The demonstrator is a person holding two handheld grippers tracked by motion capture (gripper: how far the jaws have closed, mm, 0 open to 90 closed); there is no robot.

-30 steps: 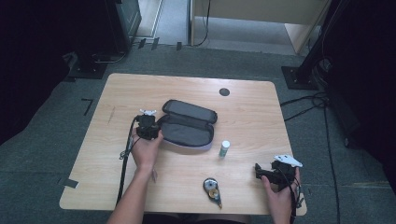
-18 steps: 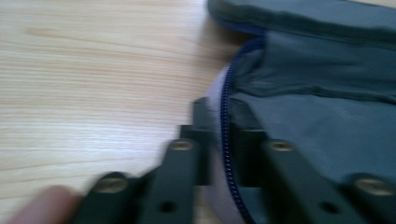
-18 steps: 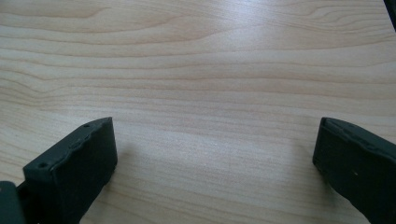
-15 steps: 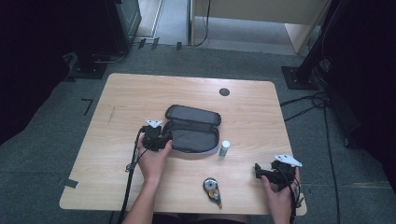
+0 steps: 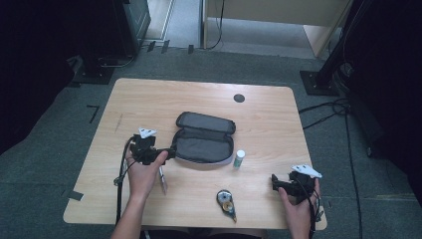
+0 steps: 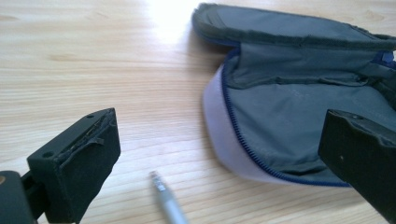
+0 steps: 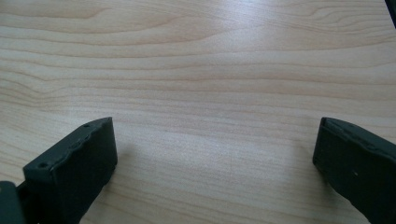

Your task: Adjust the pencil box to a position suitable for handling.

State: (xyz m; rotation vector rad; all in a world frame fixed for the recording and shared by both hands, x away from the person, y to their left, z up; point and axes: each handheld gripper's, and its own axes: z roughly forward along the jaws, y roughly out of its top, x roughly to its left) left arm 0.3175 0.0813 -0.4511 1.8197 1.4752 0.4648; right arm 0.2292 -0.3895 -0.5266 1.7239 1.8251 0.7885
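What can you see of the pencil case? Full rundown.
The pencil case is a dark grey fabric pouch, oval, with a blue zipper and a pale lilac band along its near edge. It lies unzipped and open mid-table, lid flap folded back toward the far side. The left gripper, jaws open, sits at its left end; contact is unclear. A pen lies just beside it, apart.

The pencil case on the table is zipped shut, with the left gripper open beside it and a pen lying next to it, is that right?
Not quite: the pencil case lies unzipped and open, as the left gripper view shows. The left gripper is open beside it, and the pen lies next to it.
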